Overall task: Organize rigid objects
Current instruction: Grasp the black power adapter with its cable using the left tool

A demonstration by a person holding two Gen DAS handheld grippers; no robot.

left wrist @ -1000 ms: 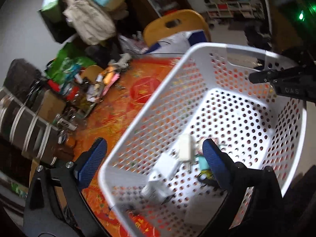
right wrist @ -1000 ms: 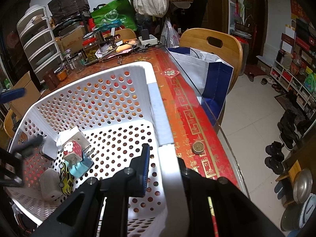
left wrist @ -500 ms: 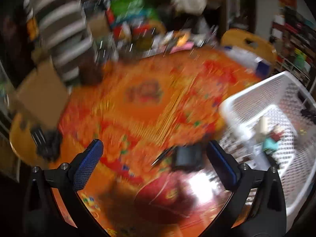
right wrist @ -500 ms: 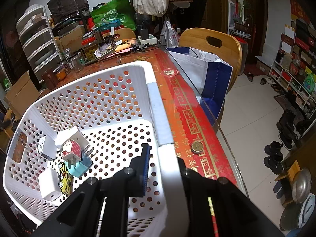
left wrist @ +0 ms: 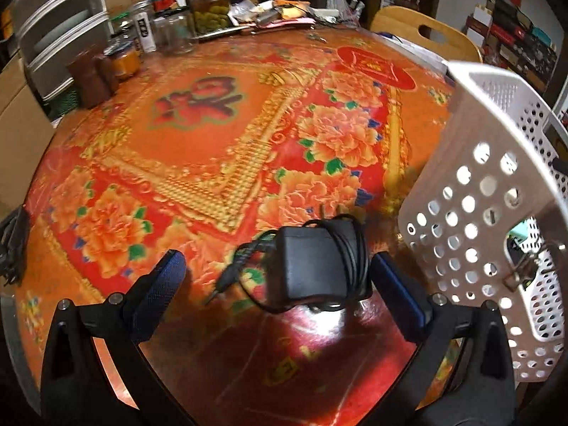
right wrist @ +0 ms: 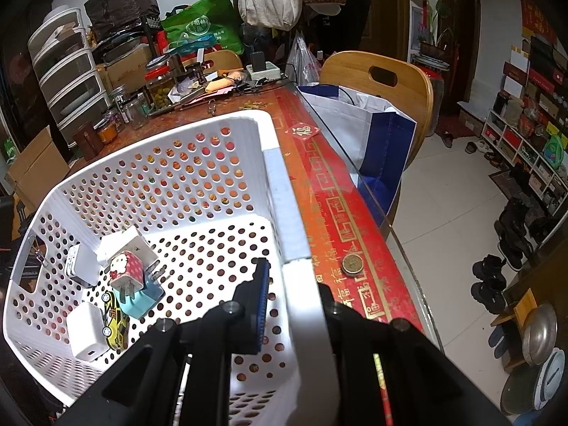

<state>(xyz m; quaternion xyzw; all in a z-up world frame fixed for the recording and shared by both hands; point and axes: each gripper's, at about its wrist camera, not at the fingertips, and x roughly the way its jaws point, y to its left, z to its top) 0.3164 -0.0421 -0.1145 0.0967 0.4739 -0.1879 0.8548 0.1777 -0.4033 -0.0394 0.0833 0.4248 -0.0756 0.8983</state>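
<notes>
A black power adapter with its cord wrapped round it lies on the red flowered tablecloth. My left gripper stands open around it, the adapter close to the right finger and not pinched. The white perforated basket rises just to its right. My right gripper is shut on the basket's near rim. Inside the basket lie white chargers, a pink cartoon charger, a teal charger and a yellow toy car.
Jars, bottles and papers crowd the table's far edge, with plastic drawers at the far left. A wooden chair with a blue-and-white bag stands beside the table. A coin lies by the table's edge. A black object sits at the left.
My left gripper has swung out of the basket, leftward and down, and now straddles the black adapter on the tablecloth. The right gripper has kept its hold on the rim.
</notes>
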